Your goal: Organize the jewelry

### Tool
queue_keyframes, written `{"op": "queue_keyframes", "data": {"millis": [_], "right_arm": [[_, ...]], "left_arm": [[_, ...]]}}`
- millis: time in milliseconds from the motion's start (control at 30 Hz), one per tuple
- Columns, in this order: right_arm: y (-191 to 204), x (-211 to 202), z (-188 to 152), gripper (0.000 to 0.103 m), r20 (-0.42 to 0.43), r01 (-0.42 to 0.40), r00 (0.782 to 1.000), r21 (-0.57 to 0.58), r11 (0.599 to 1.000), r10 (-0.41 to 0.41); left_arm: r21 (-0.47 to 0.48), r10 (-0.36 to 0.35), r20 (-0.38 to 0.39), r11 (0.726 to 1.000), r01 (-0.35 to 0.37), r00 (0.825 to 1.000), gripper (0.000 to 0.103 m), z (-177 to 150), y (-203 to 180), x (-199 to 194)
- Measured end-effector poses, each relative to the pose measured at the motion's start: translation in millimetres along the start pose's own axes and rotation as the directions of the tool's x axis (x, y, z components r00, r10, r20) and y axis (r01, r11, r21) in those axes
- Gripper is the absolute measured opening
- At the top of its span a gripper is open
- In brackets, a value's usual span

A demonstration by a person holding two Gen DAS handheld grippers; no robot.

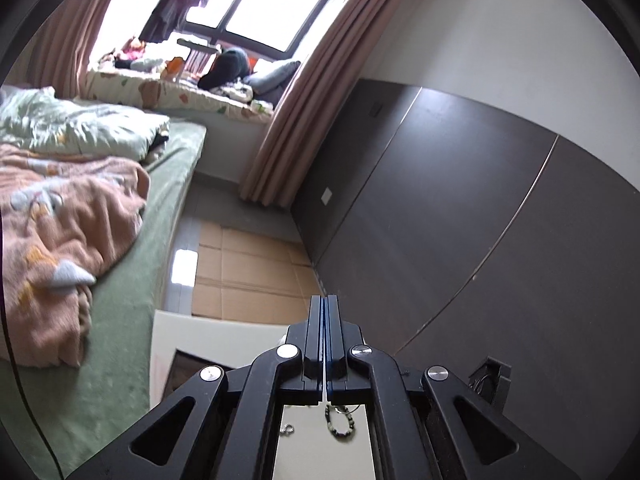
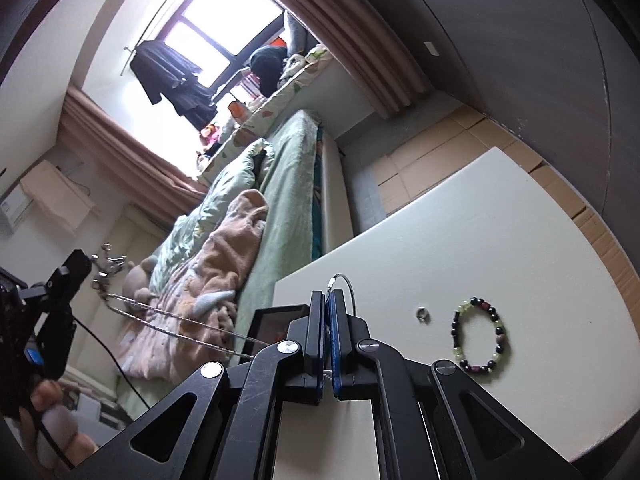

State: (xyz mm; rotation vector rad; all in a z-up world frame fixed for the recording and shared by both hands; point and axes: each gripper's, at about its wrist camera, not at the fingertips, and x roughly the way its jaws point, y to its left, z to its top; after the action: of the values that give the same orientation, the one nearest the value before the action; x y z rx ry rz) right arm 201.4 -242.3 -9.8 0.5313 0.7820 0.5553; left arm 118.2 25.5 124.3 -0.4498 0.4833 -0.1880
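Note:
A silver chain necklace (image 2: pixel 176 320) stretches taut between my two grippers above the bed's edge. My right gripper (image 2: pixel 329 300) is shut on one end of it, a thin wire loop (image 2: pixel 348 284) sticking out past the tips. My left gripper (image 2: pixel 76 264) shows at the left of the right wrist view, shut on the clasp end (image 2: pixel 106 266). In its own view the left gripper (image 1: pixel 325 308) is shut, a thin strand between its jaws. A beaded bracelet (image 2: pixel 478 334) and a small ring (image 2: pixel 422 314) lie on the white table (image 2: pixel 460 240). The bracelet also shows in the left wrist view (image 1: pixel 340 420).
A dark jewelry box (image 2: pixel 276 328) sits at the table's left edge beside the bed (image 2: pixel 288 184). A pink blanket (image 1: pixel 68 224) lies on the bed. Cardboard (image 1: pixel 244 268) covers the floor by a dark wall panel (image 1: pixel 460 200). A small silver piece (image 1: pixel 287 429) lies on the table.

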Motion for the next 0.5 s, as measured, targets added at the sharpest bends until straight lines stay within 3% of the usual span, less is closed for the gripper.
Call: {"op": "queue_keyframes", "data": {"millis": [100, 333, 500], "right_arm": [[11, 1, 4, 0.004, 0.017, -0.039, 0.999, -0.025, 0.999, 0.04], [25, 17, 2, 0.004, 0.003, -0.117, 0.993, -0.021, 0.993, 0.118], [43, 23, -7, 0.004, -0.039, -0.171, 0.985, -0.076, 0.982, 0.169]], "left_arm": [[0.025, 0.024, 0.03, 0.999, -0.025, 0.999, 0.0, 13, 0, -11], [-0.022, 0.079, -0.008, 0.997, -0.08, 0.997, 0.0, 4, 25, 3], [-0.105, 0.091, -0.11, 0.989, -0.103, 0.99, 0.0, -15, 55, 28]]}}
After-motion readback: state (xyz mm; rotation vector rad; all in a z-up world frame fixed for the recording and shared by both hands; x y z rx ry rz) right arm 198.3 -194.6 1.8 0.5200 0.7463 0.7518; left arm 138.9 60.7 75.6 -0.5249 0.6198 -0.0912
